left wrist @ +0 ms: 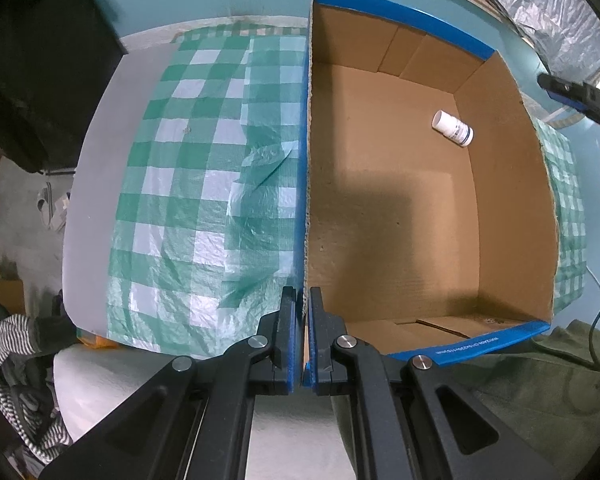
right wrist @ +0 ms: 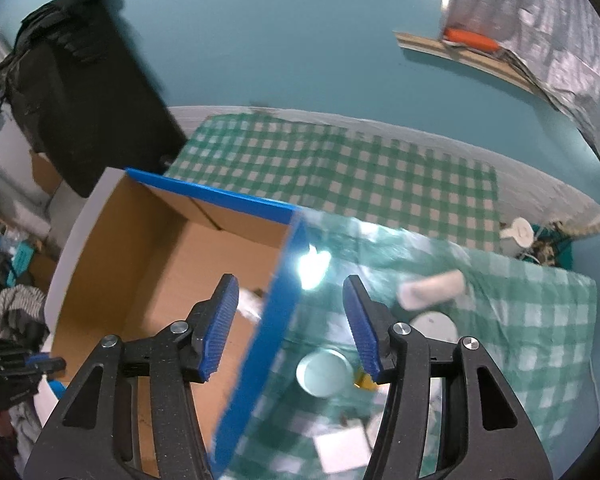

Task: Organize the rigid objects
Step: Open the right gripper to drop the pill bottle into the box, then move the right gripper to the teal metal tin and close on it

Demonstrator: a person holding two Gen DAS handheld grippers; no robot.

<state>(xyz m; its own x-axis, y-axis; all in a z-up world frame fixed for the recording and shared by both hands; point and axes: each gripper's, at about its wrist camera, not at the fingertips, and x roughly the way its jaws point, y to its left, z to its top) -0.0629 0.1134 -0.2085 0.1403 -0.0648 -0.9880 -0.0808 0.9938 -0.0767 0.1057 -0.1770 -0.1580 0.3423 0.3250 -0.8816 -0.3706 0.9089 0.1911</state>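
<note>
An open cardboard box point(left wrist: 400, 216) with blue-taped rims stands on the green checked cloth. A small white bottle point(left wrist: 453, 127) lies on its side on the box floor, far right. My left gripper point(left wrist: 304, 300) is shut on the box's left wall at the near corner. My right gripper point(right wrist: 290, 304) is open and empty, held above the box's right wall point(right wrist: 276, 312). In the blurred right wrist view, a white bottle point(right wrist: 432, 290), a round lidded jar point(right wrist: 325, 373), a white round container point(right wrist: 436, 326) and a white flat piece point(right wrist: 340, 452) lie on the cloth right of the box.
The checked cloth point(left wrist: 204, 184) covers a white table point(left wrist: 88, 184). A black bag point(left wrist: 40, 60) hangs at the far left. A teal wall stands behind, with a shelf point(right wrist: 460, 56) and grey plastic sheet. Clothes lie at the near left point(left wrist: 16, 360).
</note>
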